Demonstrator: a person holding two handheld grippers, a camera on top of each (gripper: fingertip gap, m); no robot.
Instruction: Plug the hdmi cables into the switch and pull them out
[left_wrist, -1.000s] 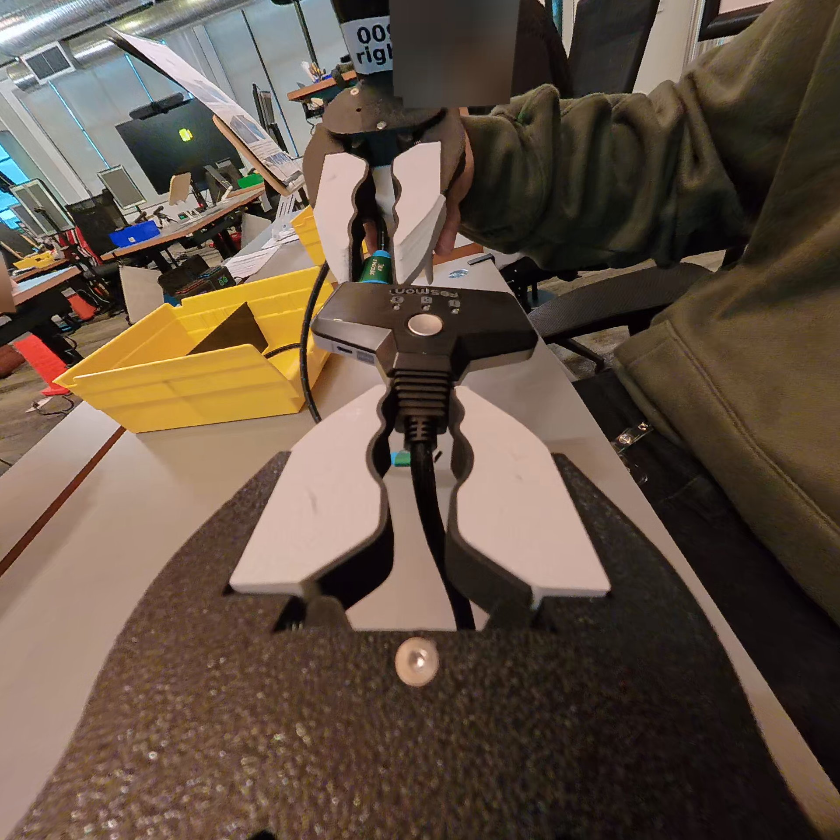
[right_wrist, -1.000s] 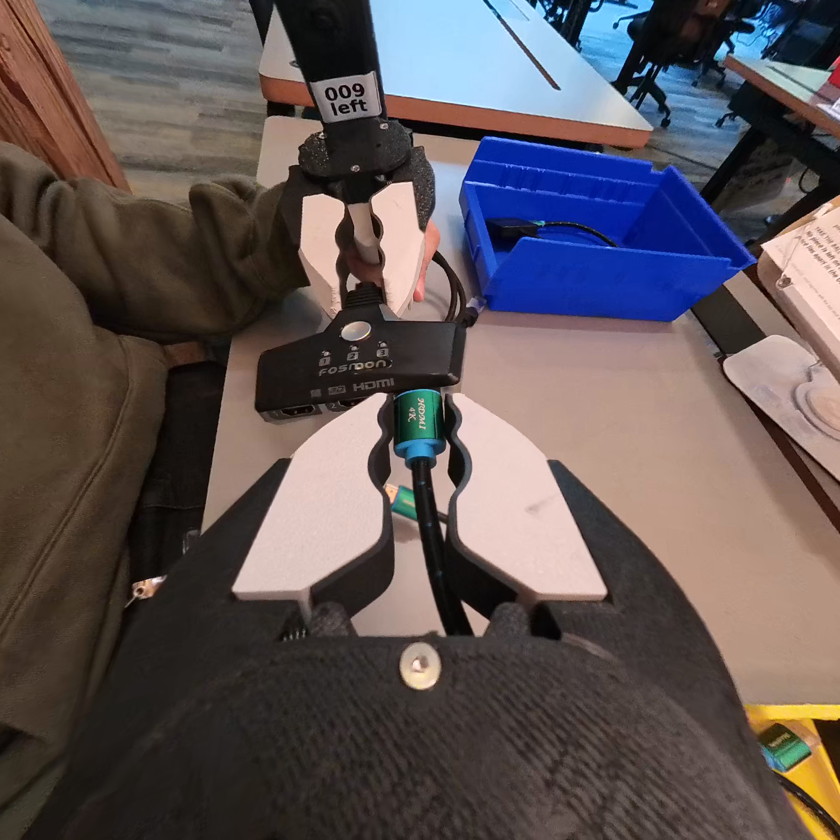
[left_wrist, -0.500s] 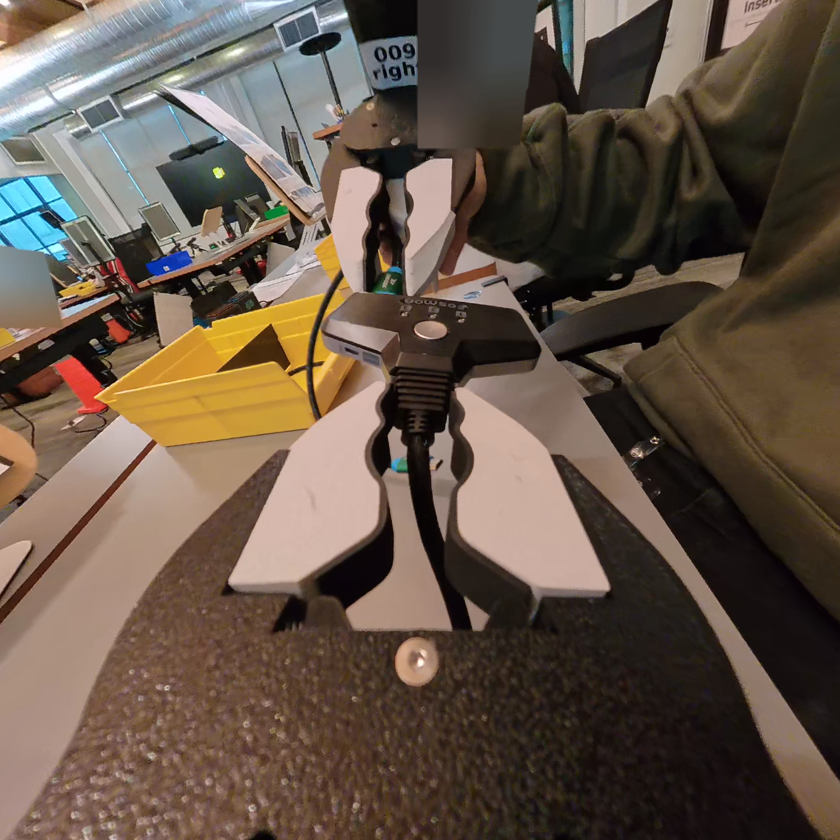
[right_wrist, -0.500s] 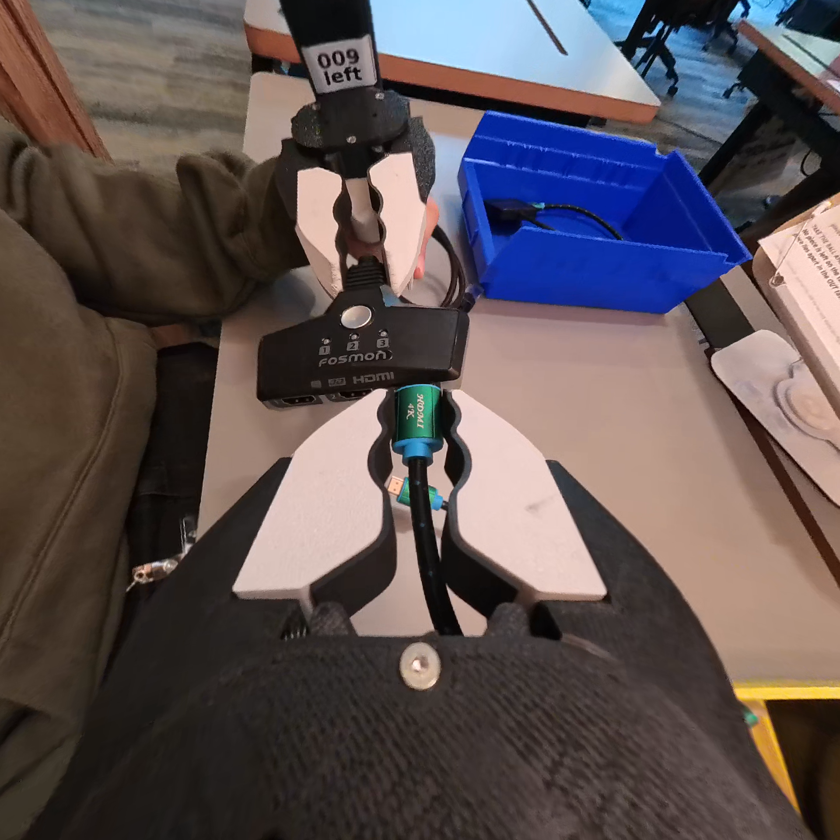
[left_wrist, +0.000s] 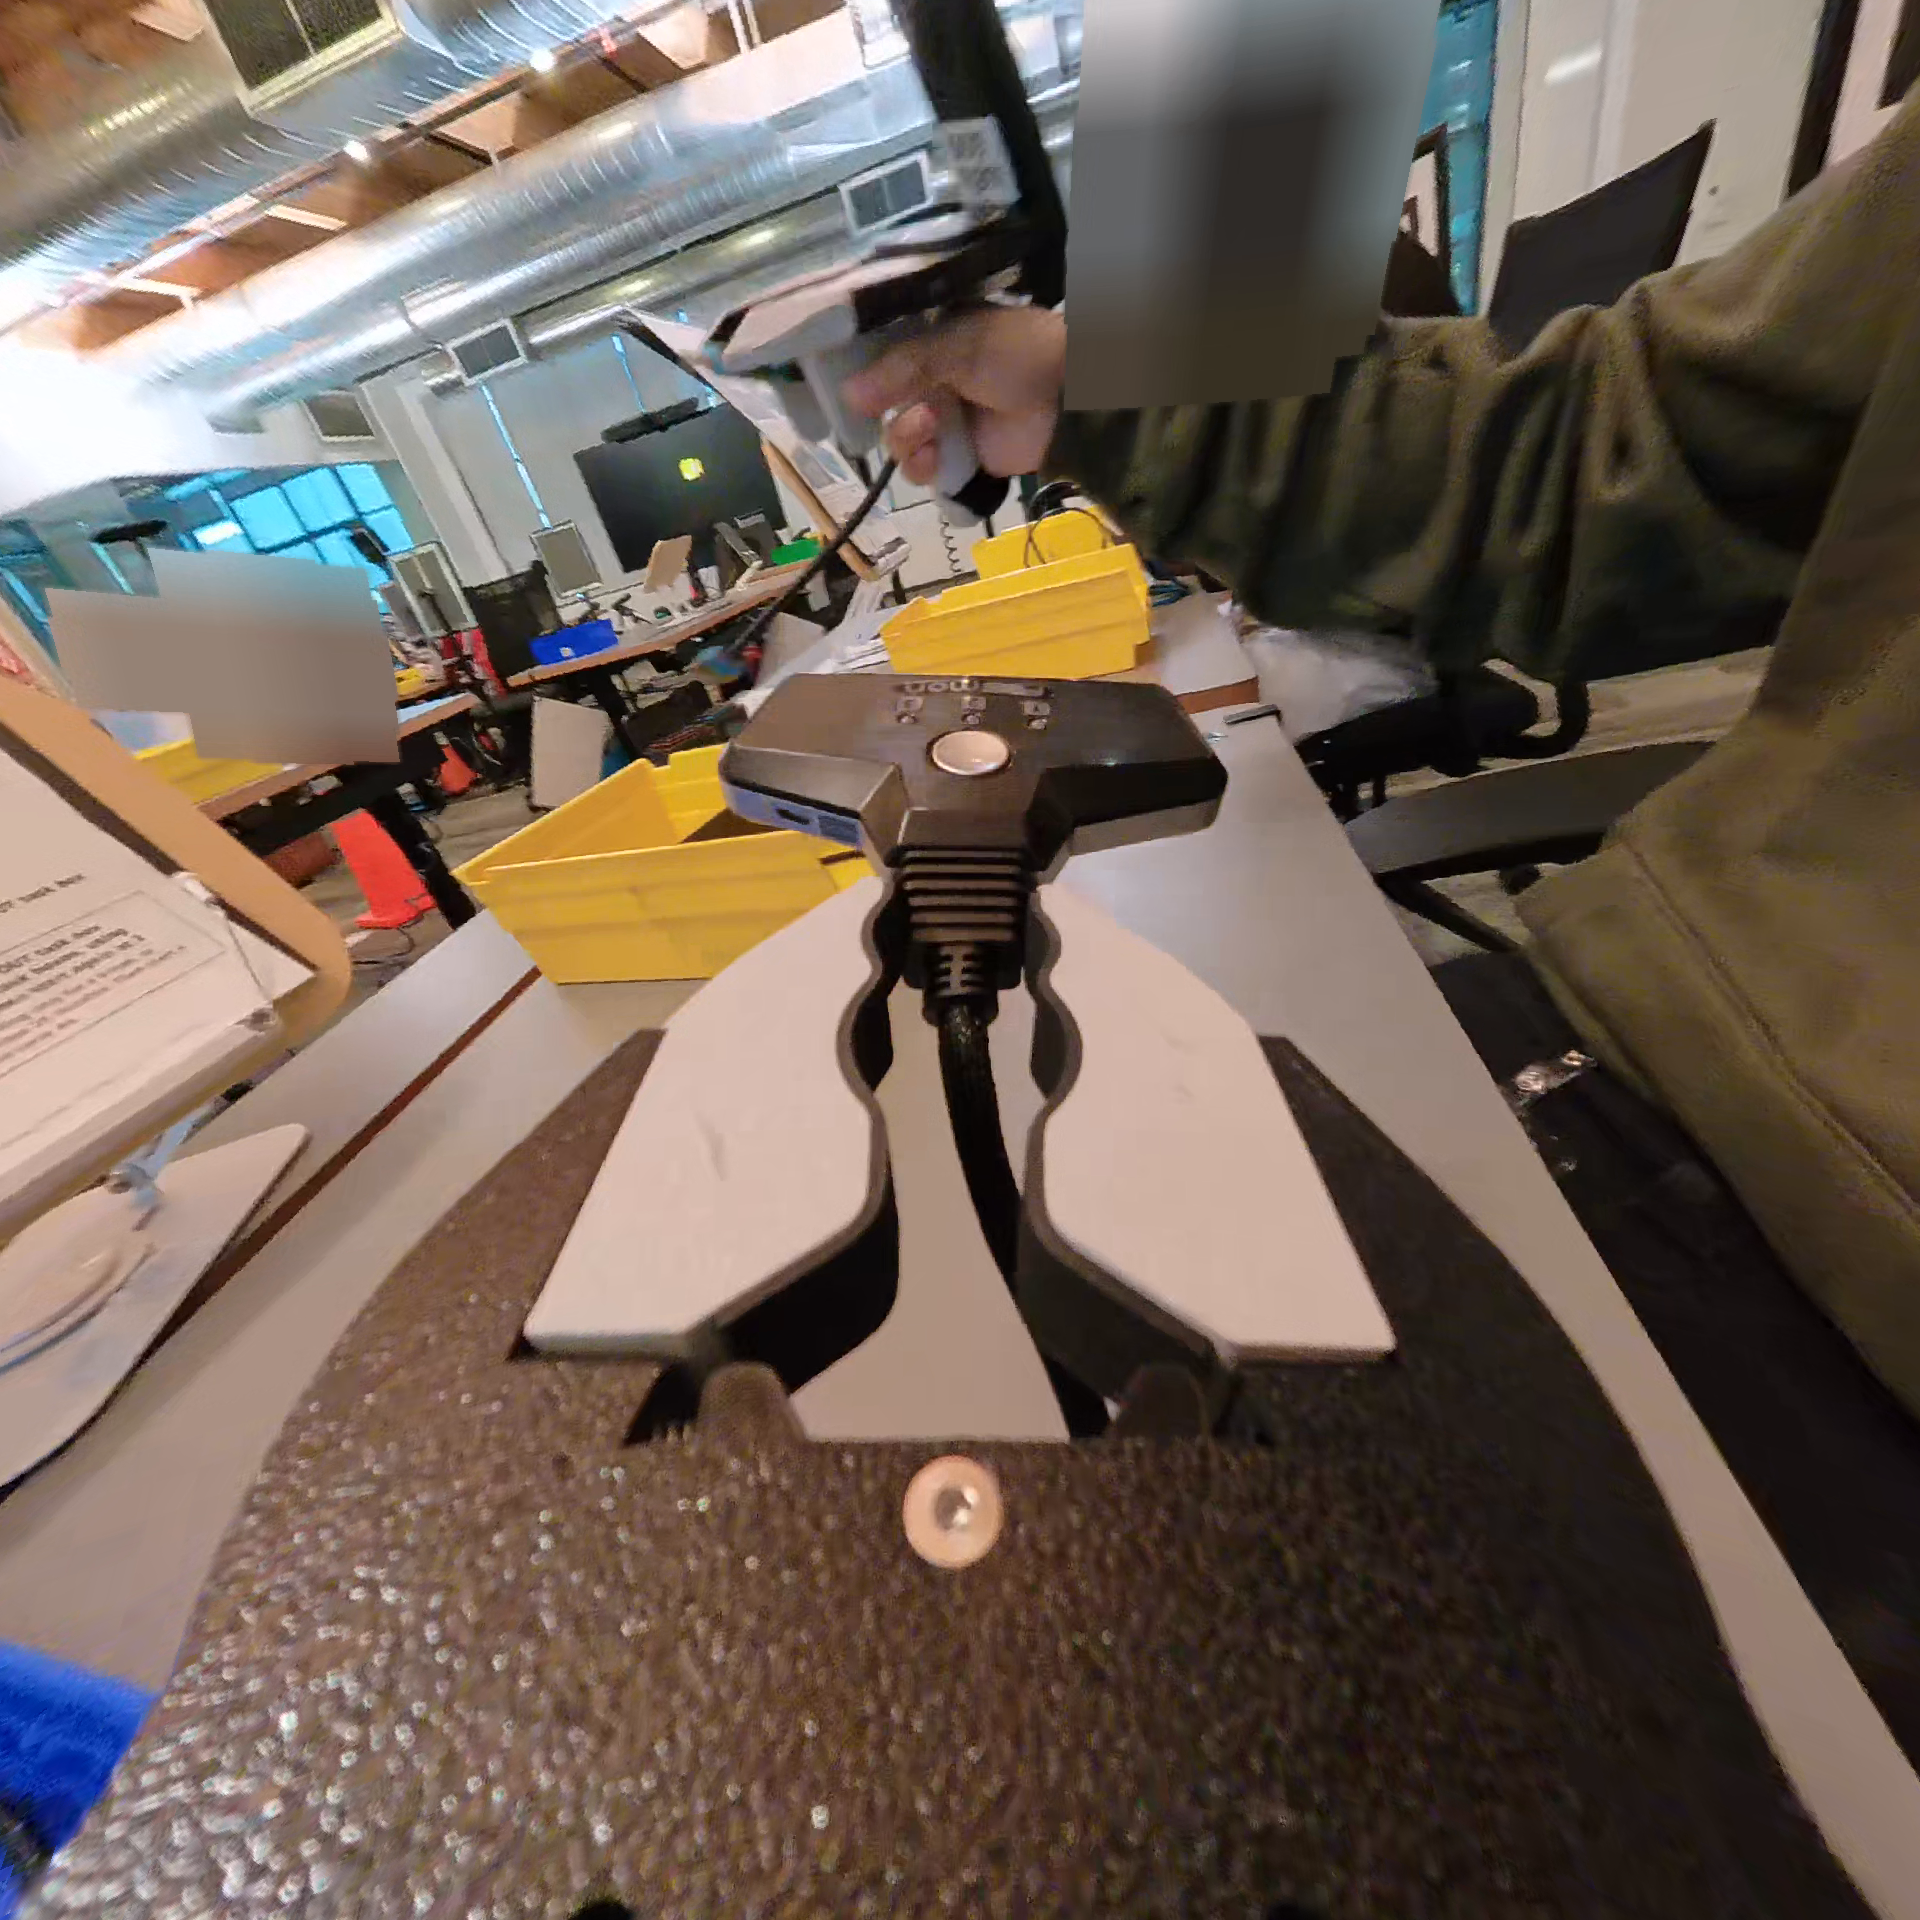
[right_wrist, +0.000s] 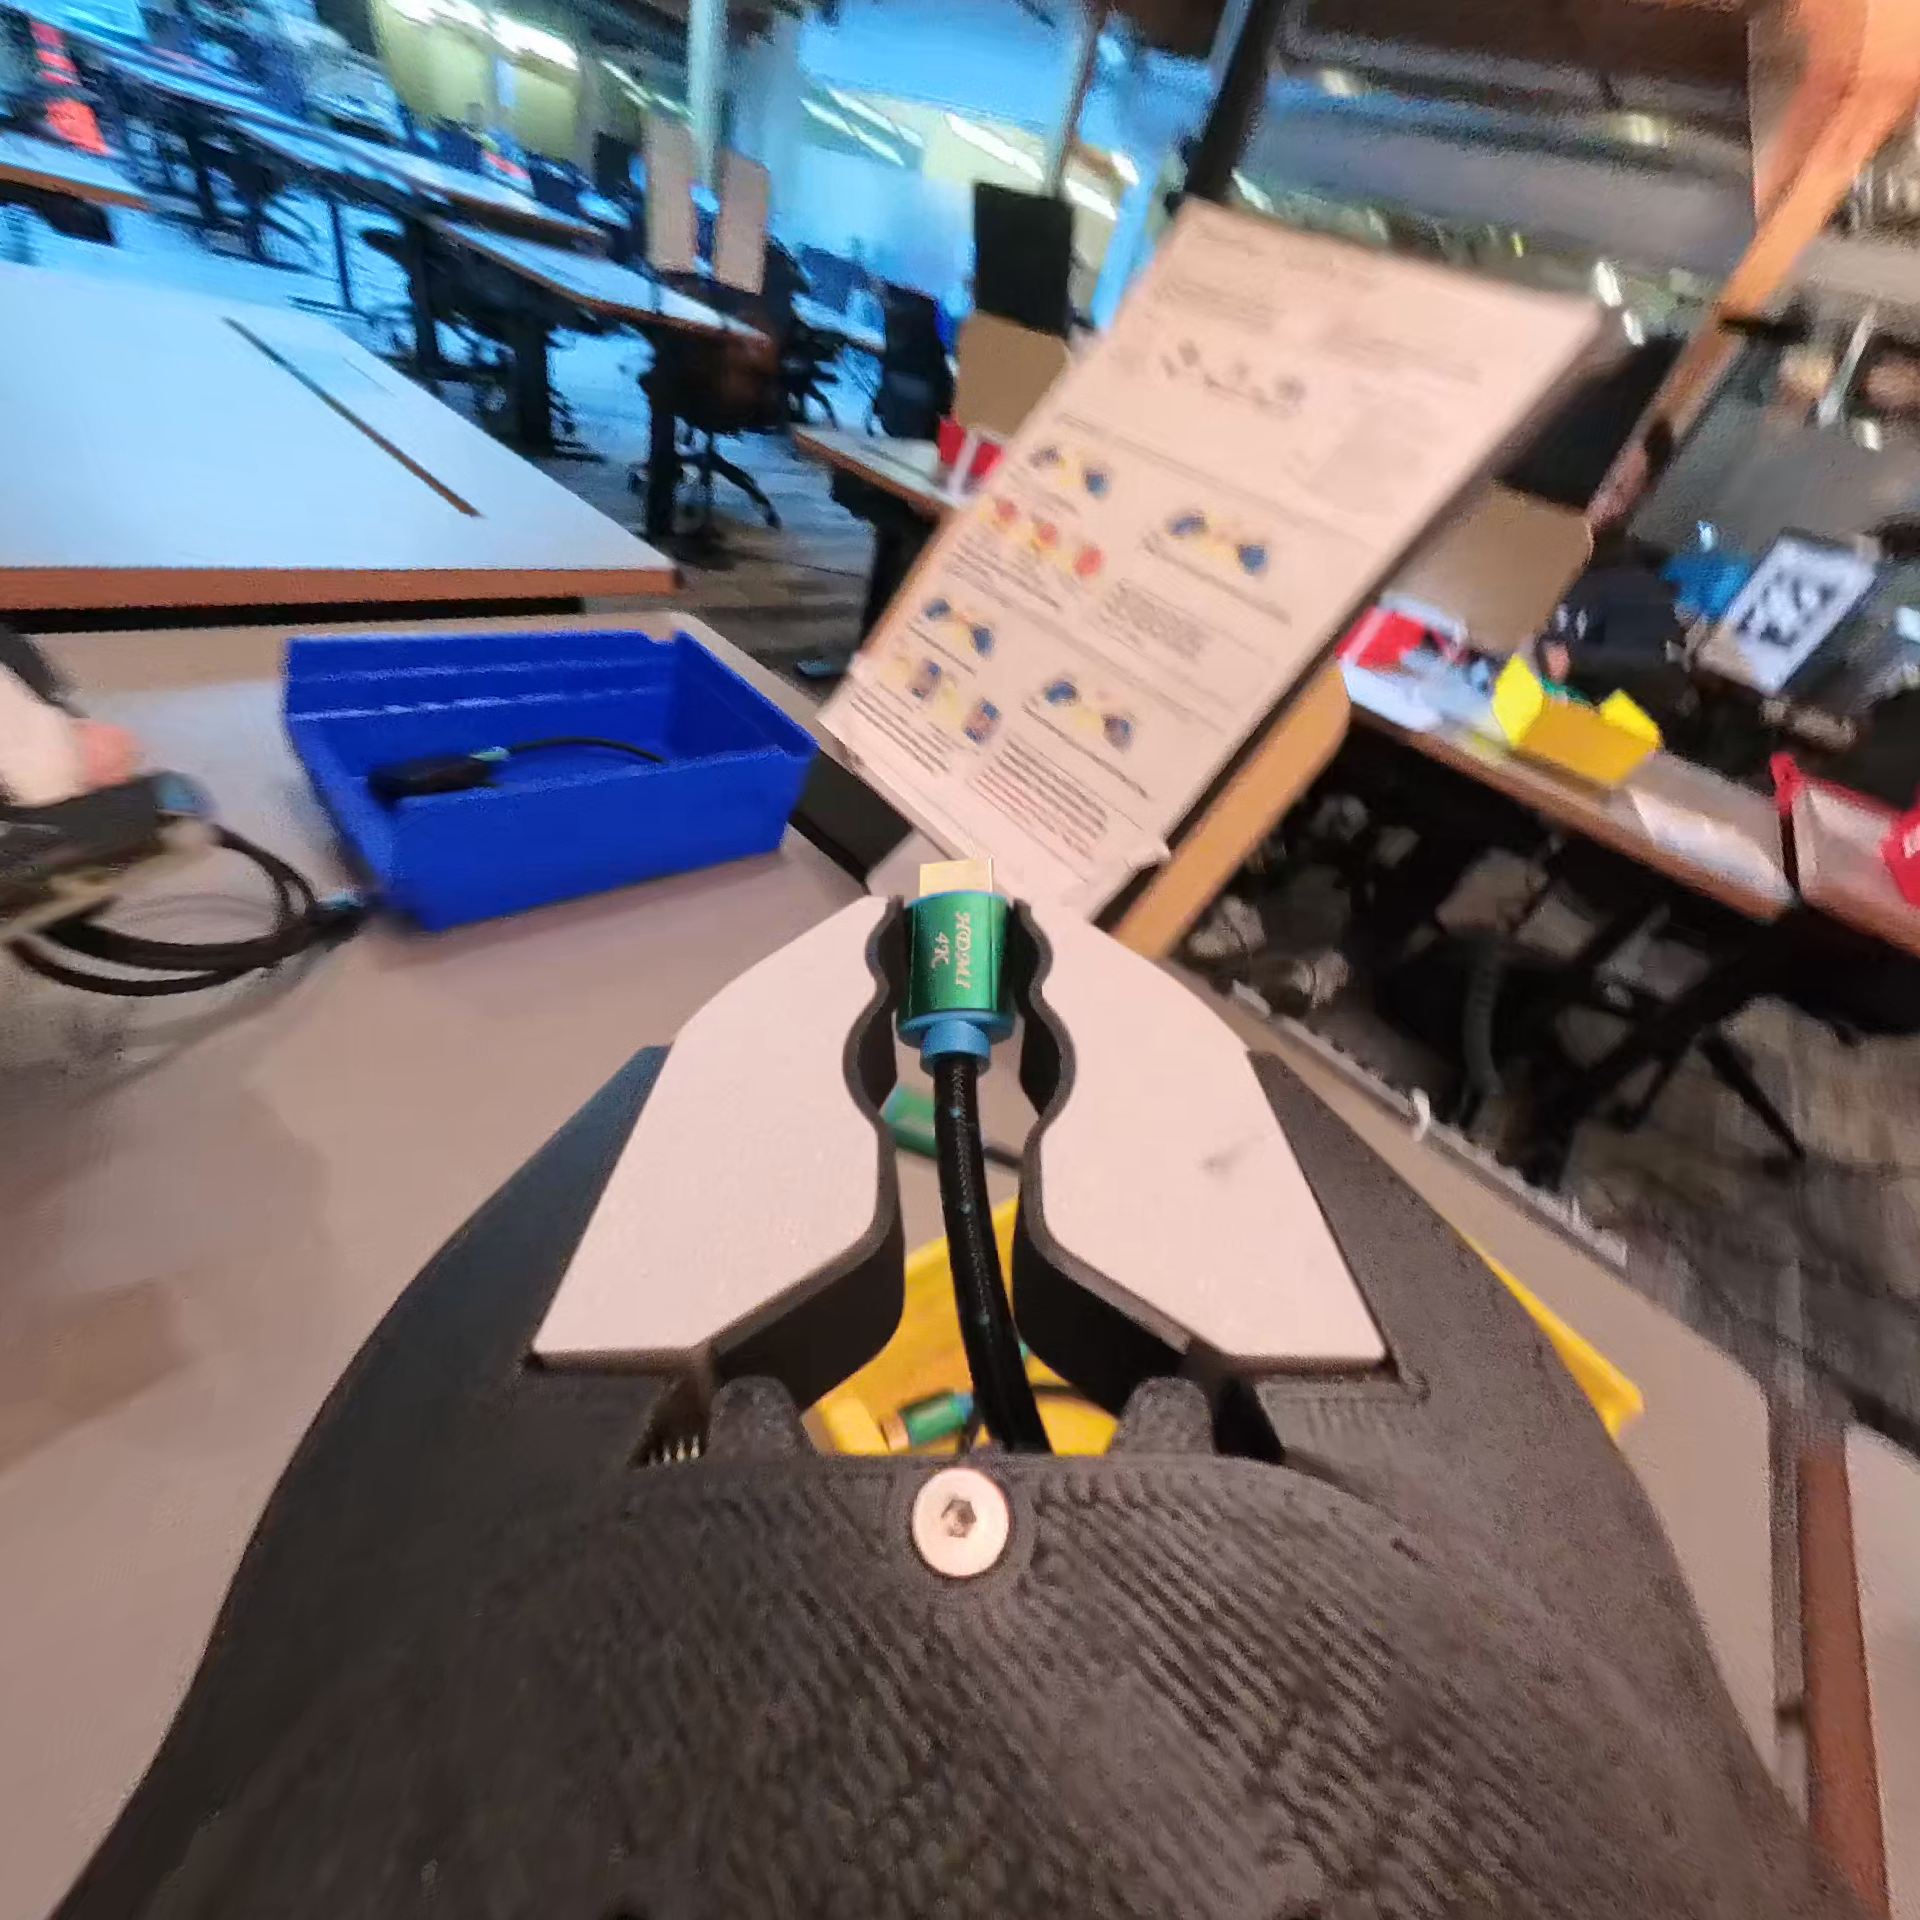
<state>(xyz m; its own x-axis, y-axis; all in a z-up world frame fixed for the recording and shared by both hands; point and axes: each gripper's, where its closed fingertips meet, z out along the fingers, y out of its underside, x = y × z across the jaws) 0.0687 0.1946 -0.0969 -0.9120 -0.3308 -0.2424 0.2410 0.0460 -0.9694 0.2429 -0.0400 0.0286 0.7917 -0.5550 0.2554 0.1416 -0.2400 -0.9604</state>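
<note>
Between the pale fingers of my left hand-held gripper (left_wrist: 961, 935) I have the ribbed black strain relief at the back of the flat black T-shaped HDMI switch (left_wrist: 971, 753), clenched firmly. The switch sits level just above the grey bench (left_wrist: 1299, 935), its round silver button facing up and its own thick black cable (left_wrist: 977, 1132) trailing back between the fingers toward me. Beyond it, toward the far edge of the bench, stands a yellow plastic bin (left_wrist: 644, 894).

My right hand-held gripper (right_wrist: 956, 971) is clamped on the green metal-shelled HDMI plug (right_wrist: 951, 971), whose gold tip pokes out past the fingertips, free in the air and touching nothing. Its black braided cable (right_wrist: 971, 1247) drops back between the fingers toward a yellow bin below. From the left wrist view I see that gripper raised well above and beyond the switch, blurred, with the person's hand (left_wrist: 977, 400) on its grip and an olive-green sleeve (left_wrist: 1455, 468) behind.

Near the far left edge of the bench sits a blue plastic bin (right_wrist: 540, 821) with a dark cable lying inside. A tilted white instruction sheet on a wooden stand (right_wrist: 1195, 582) rises just past the bench's far edge.
</note>
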